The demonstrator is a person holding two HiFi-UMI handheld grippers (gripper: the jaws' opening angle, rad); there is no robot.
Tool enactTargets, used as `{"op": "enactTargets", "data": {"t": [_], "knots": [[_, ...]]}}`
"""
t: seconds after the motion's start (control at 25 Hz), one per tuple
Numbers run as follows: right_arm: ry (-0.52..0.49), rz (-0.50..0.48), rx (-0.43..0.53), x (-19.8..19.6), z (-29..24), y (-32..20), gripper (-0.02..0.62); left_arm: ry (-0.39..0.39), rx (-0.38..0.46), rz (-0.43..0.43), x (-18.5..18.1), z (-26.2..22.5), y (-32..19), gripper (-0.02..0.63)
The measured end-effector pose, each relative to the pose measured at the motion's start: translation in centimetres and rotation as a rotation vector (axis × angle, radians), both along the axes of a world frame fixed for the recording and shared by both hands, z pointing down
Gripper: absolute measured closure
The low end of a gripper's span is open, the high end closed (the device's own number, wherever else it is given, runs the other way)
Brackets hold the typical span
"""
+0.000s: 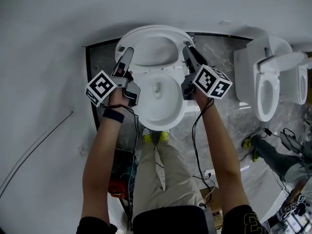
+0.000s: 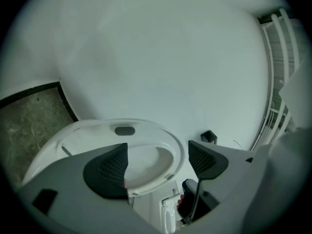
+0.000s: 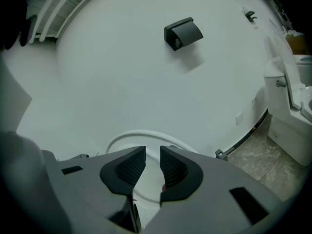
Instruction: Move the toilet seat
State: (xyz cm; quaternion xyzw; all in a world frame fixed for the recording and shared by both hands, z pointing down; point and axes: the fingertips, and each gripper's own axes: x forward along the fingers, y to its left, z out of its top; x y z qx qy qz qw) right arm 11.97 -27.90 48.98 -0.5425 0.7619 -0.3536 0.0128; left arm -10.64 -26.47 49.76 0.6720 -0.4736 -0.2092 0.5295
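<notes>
Head view: a person stands over a white toilet bowl (image 1: pixel 161 123), holding a gripper in each hand. The toilet seat (image 1: pixel 168 33) is raised off the bowl and tilted toward the wall. The right gripper (image 1: pixel 187 50) is clamped, jaws nearly together, on the seat's right edge. The left gripper (image 1: pixel 127 52) has its jaws wide apart at the left edge, holding nothing. The move looks partway done. Bringing the seat to rest and letting go are left.

Toilets, grippers and people, counted

Three toilets: middle toilet (image 1: pixel 158 104), right toilet (image 1: pixel 266 90), far-right toilet (image 1: pixel 302 84). Two grippers: left gripper (image 1: pixel 128 51), right gripper (image 1: pixel 188 47). Two people: wearer (image 1: pixel 158 179), bystander (image 1: pixel 275 157).
</notes>
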Motion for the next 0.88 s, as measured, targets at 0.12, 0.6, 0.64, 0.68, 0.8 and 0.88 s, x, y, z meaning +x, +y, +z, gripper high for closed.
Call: {"op": "enactTargets", "data": {"t": [0.12, 0.6, 0.64, 0.68, 0.8, 0.88], "knots": [[0.048, -0.036, 0.012, 0.3, -2.5, 4.7, 0.532, -0.122, 0.002, 0.043, 0.5, -1.8, 5.9, 0.272], [0.218, -0.119, 0.166, -1.6, -22.1, 25.4, 0.568, -0.394, 0.193, 0.166, 1.0, -21.1, 24.9, 0.520], [0.216, -0.114, 0.175, -1.7, -23.5, 26.2, 0.568, -0.407, 0.209, 0.173, 1.1, -22.6, 25.6, 0.522], [0.216, -0.106, 0.187, -1.9, -24.8, 27.0, 0.568, -0.425, 0.226, 0.182, 1.3, -24.1, 26.3, 0.522], [0.218, -0.079, 0.234, -2.5, -28.4, 28.6, 0.568, -0.520, 0.275, 0.214, 2.0, -27.4, 28.3, 0.544], [0.222, -0.072, 0.264, -2.9, -30.3, 29.3, 0.568, -0.605, 0.317, 0.231, 2.6, -28.7, 29.6, 0.553]]}}
